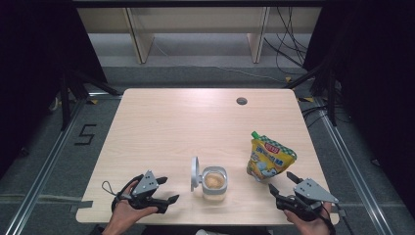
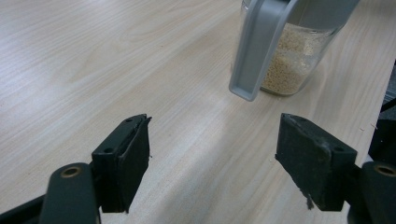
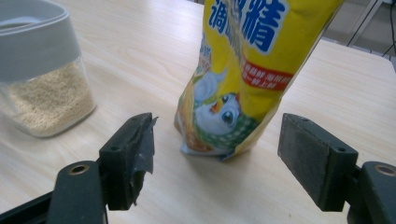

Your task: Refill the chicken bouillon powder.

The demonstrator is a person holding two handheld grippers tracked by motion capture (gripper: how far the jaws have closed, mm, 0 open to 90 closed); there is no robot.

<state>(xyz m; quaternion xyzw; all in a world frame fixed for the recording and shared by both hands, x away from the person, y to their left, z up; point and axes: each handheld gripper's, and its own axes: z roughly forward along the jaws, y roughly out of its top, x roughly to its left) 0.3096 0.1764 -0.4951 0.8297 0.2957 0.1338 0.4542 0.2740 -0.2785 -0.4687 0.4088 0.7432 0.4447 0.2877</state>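
Light wood table (image 1: 195, 122) sits in a dark room with grey floor and some shelving behind, and it's mostly bare except near the front edge. Biggest thing on it is the yellow pouch (image 1: 269, 159), standing upright toward the front right corner with blue and red print and a green cap. Next is the clear jar (image 1: 214, 183), near the middle of the front edge, part full of pale grains, its grey lid (image 1: 195, 174) flipped up on the left side. The right gripper (image 1: 285, 185) is at the front right corner just short of the pouch, jaws wide apart, nothing in them. The left gripper (image 1: 166, 190) is left of the jar, jaws apart too, nothing between.
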